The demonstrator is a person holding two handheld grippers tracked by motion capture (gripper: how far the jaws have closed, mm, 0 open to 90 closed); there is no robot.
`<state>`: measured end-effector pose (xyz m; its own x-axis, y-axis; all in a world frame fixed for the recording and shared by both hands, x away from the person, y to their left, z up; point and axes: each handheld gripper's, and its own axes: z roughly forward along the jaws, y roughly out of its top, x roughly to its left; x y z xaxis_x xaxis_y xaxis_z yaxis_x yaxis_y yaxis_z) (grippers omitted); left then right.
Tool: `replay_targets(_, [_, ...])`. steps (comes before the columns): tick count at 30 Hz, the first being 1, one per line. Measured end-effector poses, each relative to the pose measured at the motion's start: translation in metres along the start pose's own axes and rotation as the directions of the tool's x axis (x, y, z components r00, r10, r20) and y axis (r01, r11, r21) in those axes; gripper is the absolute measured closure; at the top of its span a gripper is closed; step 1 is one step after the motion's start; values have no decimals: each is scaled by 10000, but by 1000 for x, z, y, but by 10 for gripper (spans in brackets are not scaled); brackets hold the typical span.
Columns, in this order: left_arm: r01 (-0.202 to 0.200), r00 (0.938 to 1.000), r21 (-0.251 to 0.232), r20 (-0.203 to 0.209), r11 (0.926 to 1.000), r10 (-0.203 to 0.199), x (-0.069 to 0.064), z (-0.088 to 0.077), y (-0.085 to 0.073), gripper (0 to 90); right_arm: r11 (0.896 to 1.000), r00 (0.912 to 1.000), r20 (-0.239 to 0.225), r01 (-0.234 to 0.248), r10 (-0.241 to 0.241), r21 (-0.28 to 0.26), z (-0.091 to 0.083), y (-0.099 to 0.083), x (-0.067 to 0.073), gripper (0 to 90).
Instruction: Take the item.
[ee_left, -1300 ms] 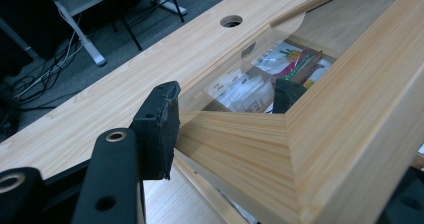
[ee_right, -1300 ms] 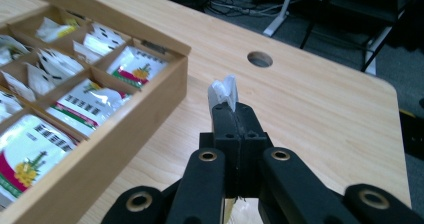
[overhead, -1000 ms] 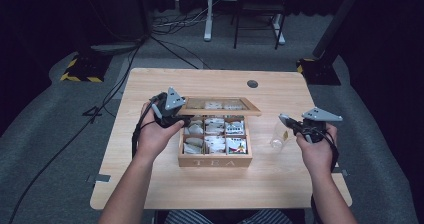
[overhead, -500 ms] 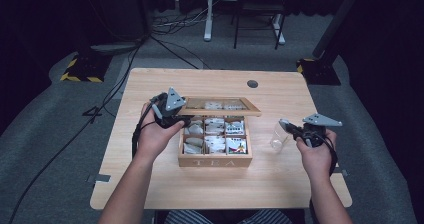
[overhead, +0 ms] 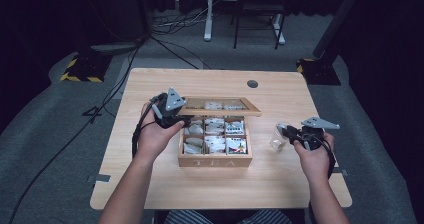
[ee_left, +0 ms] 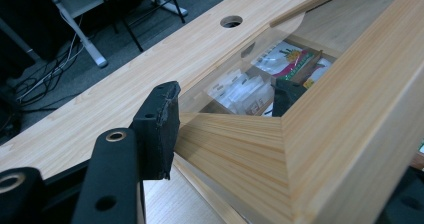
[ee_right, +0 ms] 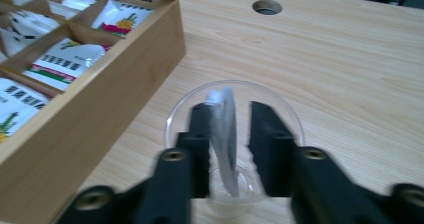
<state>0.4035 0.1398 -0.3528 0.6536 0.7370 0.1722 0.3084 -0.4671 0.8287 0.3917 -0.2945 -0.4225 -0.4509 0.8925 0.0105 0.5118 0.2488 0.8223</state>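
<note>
A wooden tea box (overhead: 215,160) sits mid-table, its compartments holding several packets. My left gripper (overhead: 172,115) is shut on the left corner of the raised, clear-windowed lid (overhead: 220,105). In the left gripper view, one jaw presses the outside of the lid frame (ee_left: 240,144) and the other shows through the window, with my left gripper (ee_left: 225,99) straddling it. To the right of the box stands a clear cup (overhead: 276,140). My right gripper (ee_right: 229,108) reaches into the cup (ee_right: 280,96). Its jaws have just been opening, and a white tea bag (ee_right: 223,129) stands loose between them.
The box's side wall (ee_right: 100,109) is close to the left of the cup. The wooden table (overhead: 280,91) has a round cable hole (overhead: 252,83) at the back. Beyond the far edge are desk legs, cables and a dark floor.
My right gripper has sunk a little over the cup, and its jaws have parted. The left hand and the lid have stayed put.
</note>
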Motion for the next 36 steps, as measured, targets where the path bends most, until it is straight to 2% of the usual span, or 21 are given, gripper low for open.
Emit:
replay_targets(2, [-2,10000,-4,1,10000,2,0,0,0,450,10000,9999,161,64,-64,3,0,0,0,615])
replay_targets(7, [-2,10000,-5,-10,10000,2,0,0,0,450,9999,9996,269,73,-69,-133,-5,3,-3,549])
replay_targets(12, [2,10000,5,-18,10000,-2,-1,0,0,450,9999,9999,-91,68,-67,156,-8,6,-4,665])
replay_targets(14, [-29,10000,12,-23,10000,29,-1,0,1,450,9994,9996,-207,205,-200,261,-7,9,-3,703])
replay_targets(18, [5,10000,-16,10,10000,-5,-2,1,1,450,9983,9990,-294,343,-329,470,-1,14,2,741])
replay_targets(21, [-14,10000,-11,22,10000,14,-1,1,1,449,9971,9985,-326,463,-443,611,3,17,3,827])
replay_targets(23, [-22,10000,-13,17,10000,22,-1,1,0,450,9971,9985,-256,502,-488,576,4,17,4,877])
replay_targets(28, [-8,10000,-18,26,10000,8,-1,1,0,449,9989,9989,-13,472,-472,-12,-3,16,3,895])
replay_targets(31, [14,10000,-26,23,10000,-14,-1,1,1,449,9986,9995,31,326,-325,-407,-7,13,1,886])
replay_targets(33, [-3,10000,-19,10,10000,3,-1,1,1,450,9988,10000,53,79,-76,-490,-7,9,-2,769])
replay_targets(36, [4,10000,-21,7,10000,-4,-2,1,1,450,9989,9996,294,37,-24,-462,-11,7,-4,732])
